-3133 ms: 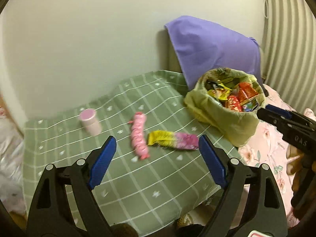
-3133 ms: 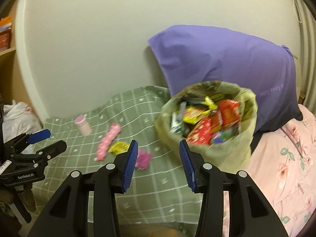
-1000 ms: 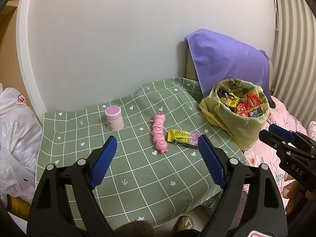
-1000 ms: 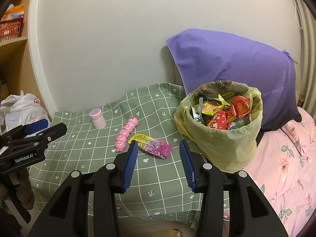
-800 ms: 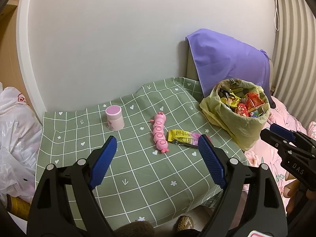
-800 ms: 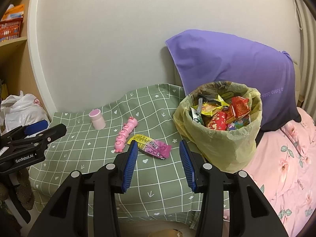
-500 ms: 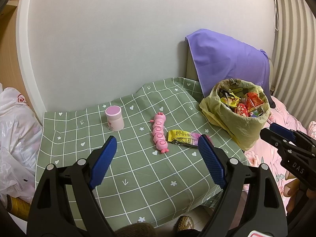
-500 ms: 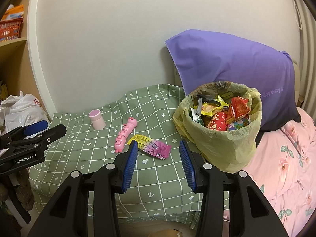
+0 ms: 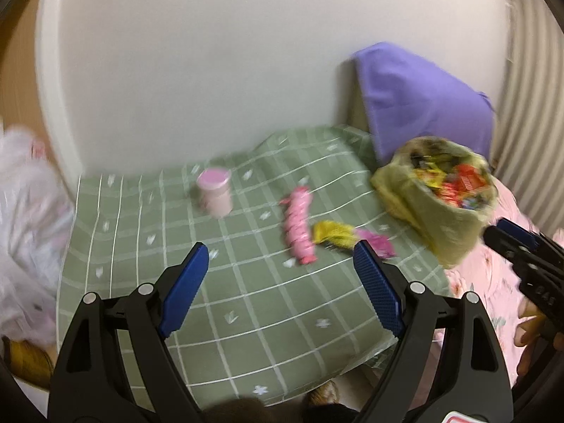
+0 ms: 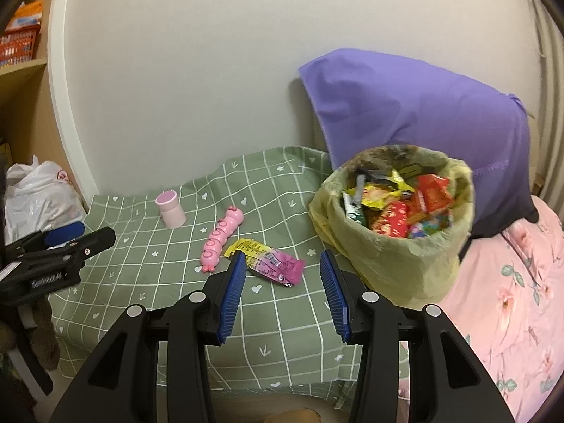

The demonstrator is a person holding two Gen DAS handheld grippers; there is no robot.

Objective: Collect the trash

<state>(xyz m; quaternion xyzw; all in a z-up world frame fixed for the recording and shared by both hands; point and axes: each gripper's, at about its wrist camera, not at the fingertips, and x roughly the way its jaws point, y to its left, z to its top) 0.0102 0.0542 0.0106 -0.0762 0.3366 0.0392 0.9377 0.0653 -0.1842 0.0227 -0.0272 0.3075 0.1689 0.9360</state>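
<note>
A yellow and pink snack wrapper (image 10: 269,260) (image 9: 349,238) lies flat on the green checked cloth (image 10: 183,232), just right of a pink caterpillar toy (image 10: 221,239) (image 9: 299,225). A yellow-green trash bag (image 10: 398,243) (image 9: 437,204) stuffed with wrappers stands at the cloth's right end. My left gripper (image 9: 280,261) hangs open above the cloth, short of the toy and wrapper, nothing between its blue pads. My right gripper (image 10: 282,264) is open too, its left fingertip just in front of the wrapper. The left wrist view is blurred.
A small pink cup (image 10: 170,209) (image 9: 215,192) stands upright left of the toy. A purple pillow (image 10: 423,112) leans on the wall behind the bag. Pink floral bedding (image 10: 511,303) lies to the right, a white plastic bag (image 10: 38,194) to the left.
My left gripper has moved forward and down toward the cloth, so toy, wrapper and cup look larger. The right gripper has stayed in place. Nothing on the cloth has moved.
</note>
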